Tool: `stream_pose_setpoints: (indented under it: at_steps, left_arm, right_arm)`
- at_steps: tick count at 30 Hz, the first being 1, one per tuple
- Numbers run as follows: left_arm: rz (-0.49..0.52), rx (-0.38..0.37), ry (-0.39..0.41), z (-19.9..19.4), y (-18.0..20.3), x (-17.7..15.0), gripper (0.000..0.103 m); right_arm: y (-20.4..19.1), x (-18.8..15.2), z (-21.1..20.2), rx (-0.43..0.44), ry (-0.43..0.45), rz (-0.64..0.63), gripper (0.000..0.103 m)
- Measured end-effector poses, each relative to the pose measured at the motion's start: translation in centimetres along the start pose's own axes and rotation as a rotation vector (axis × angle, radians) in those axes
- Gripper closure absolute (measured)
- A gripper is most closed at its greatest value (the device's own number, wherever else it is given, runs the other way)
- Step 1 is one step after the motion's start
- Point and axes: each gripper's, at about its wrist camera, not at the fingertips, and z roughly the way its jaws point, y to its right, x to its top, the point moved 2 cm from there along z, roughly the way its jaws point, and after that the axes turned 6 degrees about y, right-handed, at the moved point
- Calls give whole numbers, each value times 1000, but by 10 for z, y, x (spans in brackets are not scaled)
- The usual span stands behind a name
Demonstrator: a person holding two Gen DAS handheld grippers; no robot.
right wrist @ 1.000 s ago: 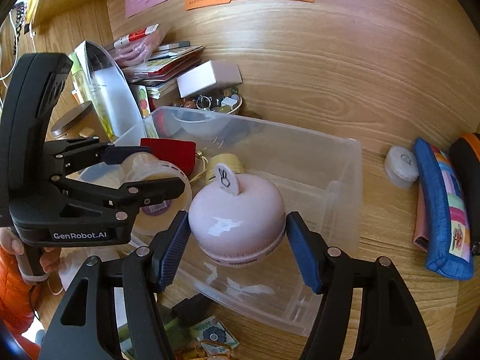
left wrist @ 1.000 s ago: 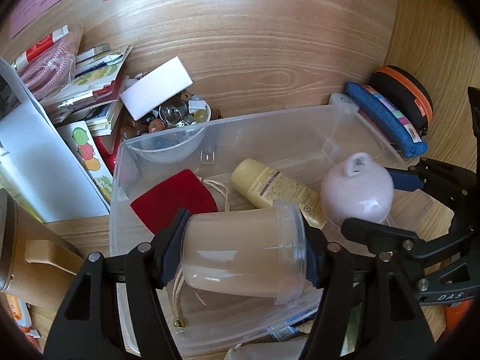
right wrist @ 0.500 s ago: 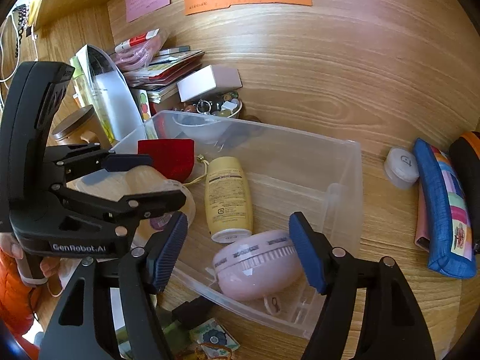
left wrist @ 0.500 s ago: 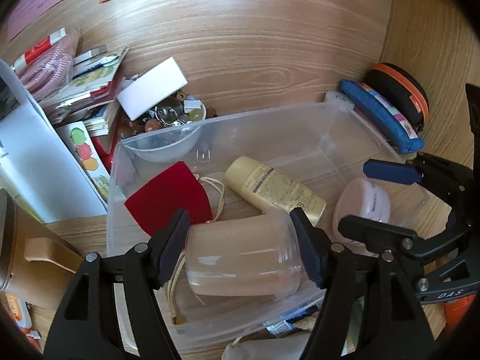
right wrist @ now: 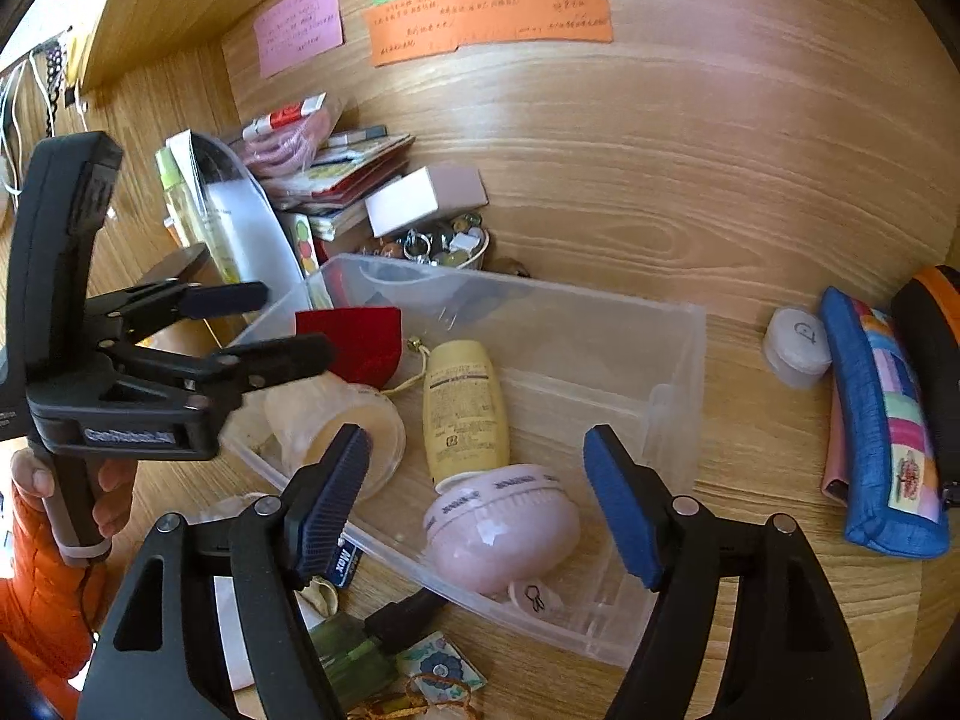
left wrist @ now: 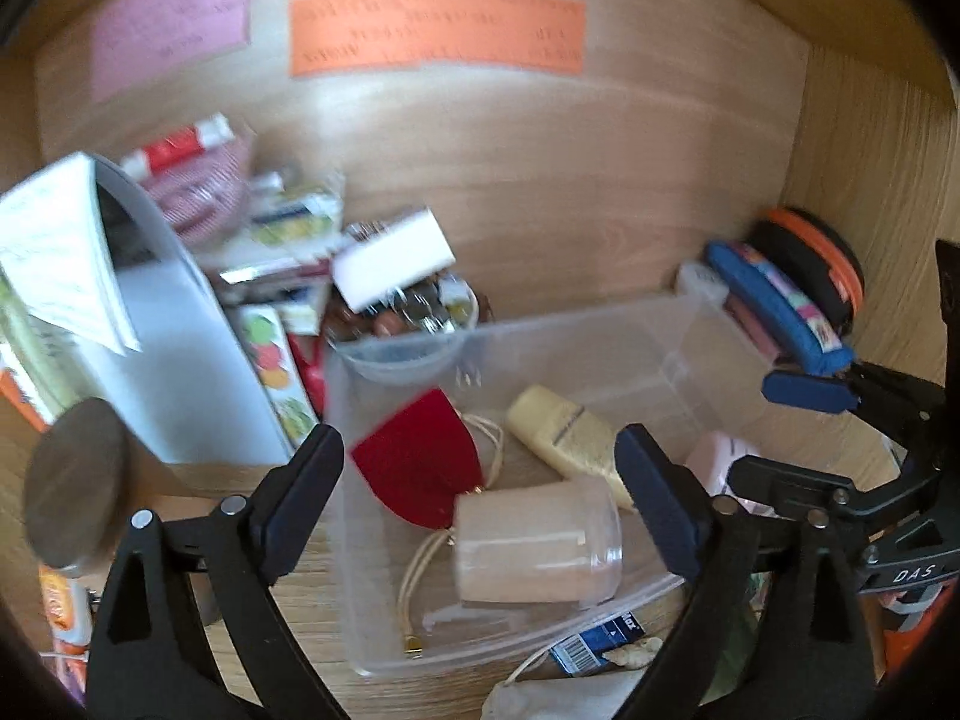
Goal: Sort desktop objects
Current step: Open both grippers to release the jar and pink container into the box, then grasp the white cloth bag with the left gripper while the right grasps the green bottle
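The right tool (right wrist: 474,504) hangs with its jaws spread wide and nothing between them, just above the pink round gadget (right wrist: 501,531) lying in the near corner of the clear plastic bin (right wrist: 672,372). The left tool (left wrist: 480,498) is likewise spread apart and empty, above the translucent jar (left wrist: 534,540) that lies on its side at the bin's near left.

Between these two lies a yellow lotion bottle (right wrist: 465,408), its cap touching the pink gadget, and beyond the jar a red cloth pouch (right wrist: 354,339) with a cord.

Further out on the surface, well apart to the right, a small white round case (right wrist: 795,348) sits just beside a blue zip pouch (right wrist: 882,438); these look like likely things left to sort.

The white case seems light, rigid and smooth, so it could slip; gripping across its flat sides low down would suit. The blue pouch looks soft and yielding; it should be pinched across its narrow middle, and it may sag.

On the far left, a stack of booklets, a white box (right wrist: 423,201) and a bowl of trinkets (right wrist: 447,246) crowd together.
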Motion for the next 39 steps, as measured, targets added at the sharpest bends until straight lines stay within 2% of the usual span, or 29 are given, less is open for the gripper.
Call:
stream_pose_setpoints:
  at_steps: [6,7,8,10,12,21,30,39]
  left_arm:
    - [20,85,47,-27,0,4,7]
    - [25,92,55,-33,1,4,7]
    - [28,94,60,-38,2,4,7]
    - [31,94,76,-52,3,3,6]
    - [36,92,91,-62,5,2,3]
    - [62,105,134,-105,12,-11,2]
    - [37,121,105,-119,11,-41,2]
    - [16,108,-18,-97,11,-86,2]
  right_arm:
    - [-9,8,-26,-33,38,-15,31]
    - [-11,9,-31,-37,46,-19,28]
    - [-13,9,-37,-43,57,-21,21]
    - [-17,10,-49,-58,85,-23,18]
    - [-21,10,-61,-64,106,-25,18]
    - [-35,0,-98,-89,148,-24,18]
    - [-41,-21,-116,-74,148,8,16]
    - [-51,-58,-96,-72,67,16,16]
